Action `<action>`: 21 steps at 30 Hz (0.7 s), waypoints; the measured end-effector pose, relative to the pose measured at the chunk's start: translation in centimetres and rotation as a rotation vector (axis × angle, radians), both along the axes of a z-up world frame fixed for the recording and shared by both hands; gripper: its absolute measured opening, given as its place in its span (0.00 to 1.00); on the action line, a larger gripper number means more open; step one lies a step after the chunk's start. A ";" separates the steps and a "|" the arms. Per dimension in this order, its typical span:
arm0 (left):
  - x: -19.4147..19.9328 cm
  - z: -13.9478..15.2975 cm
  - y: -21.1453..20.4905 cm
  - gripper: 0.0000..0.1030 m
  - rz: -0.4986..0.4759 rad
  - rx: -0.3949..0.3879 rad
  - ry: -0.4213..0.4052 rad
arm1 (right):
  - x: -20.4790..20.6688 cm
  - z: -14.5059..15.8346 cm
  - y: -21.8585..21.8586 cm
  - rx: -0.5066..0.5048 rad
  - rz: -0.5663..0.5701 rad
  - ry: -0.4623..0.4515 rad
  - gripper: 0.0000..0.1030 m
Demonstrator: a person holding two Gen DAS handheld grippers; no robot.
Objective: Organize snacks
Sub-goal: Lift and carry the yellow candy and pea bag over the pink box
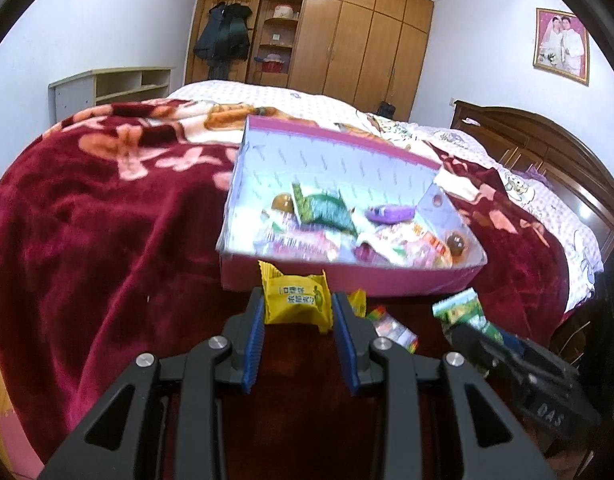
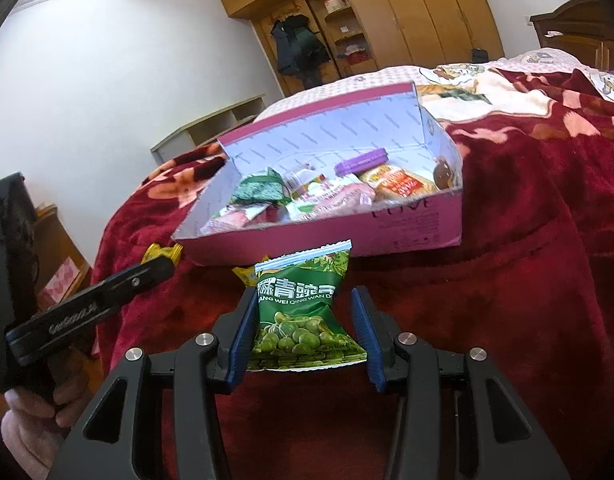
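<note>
Left wrist view: the left gripper [image 1: 298, 312] is pinching a yellow snack packet [image 1: 297, 300] between its blue pads [image 1: 256, 336], one pad pressing on each side edge of the wrapper. The packet is sitting right at the fingertips, its crimped top poking up in front of the pink cardboard box [image 1: 347, 280]. The box is lying on the dark red floral blanket [image 1: 87, 220] just beyond the jaws, holding a jumble of wrapped snacks — a green packet [image 1: 327, 210] and a purple tin [image 1: 389, 213] among them. A small loose snack wrapper [image 1: 395, 330] is lying on the blanket, right of the jaws and short of the box. At lower right the right gripper [image 1: 471, 326] is coming in from the side, carrying a green pea packet [image 1: 461, 308].

Right wrist view: the right gripper [image 2: 303, 308] is closing its pads on the green pea packet [image 2: 303, 312], which is standing upright between the fingers — the bag is visibly waisted where the left pad [image 2: 243, 328] is squeezing it, and its flared bottom edge is reaching the right pad. Its white sealed top is rising above the fingertips, overlapping the near wall of the pink cardboard box [image 2: 387, 228] behind it. At left the left gripper [image 2: 163, 266] is reaching in, a corner of the yellow snack packet [image 2: 163, 252] showing at its tip, and a person's hand [image 2: 47, 408] is gripping its handle.
</note>
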State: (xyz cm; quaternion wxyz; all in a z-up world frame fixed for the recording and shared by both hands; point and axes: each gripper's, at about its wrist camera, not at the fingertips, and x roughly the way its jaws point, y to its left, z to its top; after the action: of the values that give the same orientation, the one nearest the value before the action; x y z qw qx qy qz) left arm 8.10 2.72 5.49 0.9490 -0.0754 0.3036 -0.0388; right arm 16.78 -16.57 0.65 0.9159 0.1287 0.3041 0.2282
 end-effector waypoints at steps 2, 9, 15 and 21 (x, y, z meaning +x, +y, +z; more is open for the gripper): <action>0.5 0.6 -0.2 0.33 -0.002 0.011 -0.010 | -0.1 0.4 0.2 0.000 0.004 -0.007 0.46; 2.4 1.4 -0.8 0.33 -0.032 0.027 -0.017 | 0.5 1.2 0.1 0.004 0.007 -0.003 0.46; 4.4 1.9 -0.9 0.33 -0.051 0.026 -0.020 | 1.4 2.2 0.1 -0.012 0.000 -0.019 0.46; 7.0 2.3 -0.9 0.33 -0.061 0.033 -0.026 | 2.7 3.5 0.1 -0.027 -0.007 -0.048 0.46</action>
State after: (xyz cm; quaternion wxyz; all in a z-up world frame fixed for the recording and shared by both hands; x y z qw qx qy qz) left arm 15.07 1.79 7.82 0.9524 -0.0501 0.2938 -0.0637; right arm 19.45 -16.52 4.11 0.9254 0.1119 0.2845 0.2240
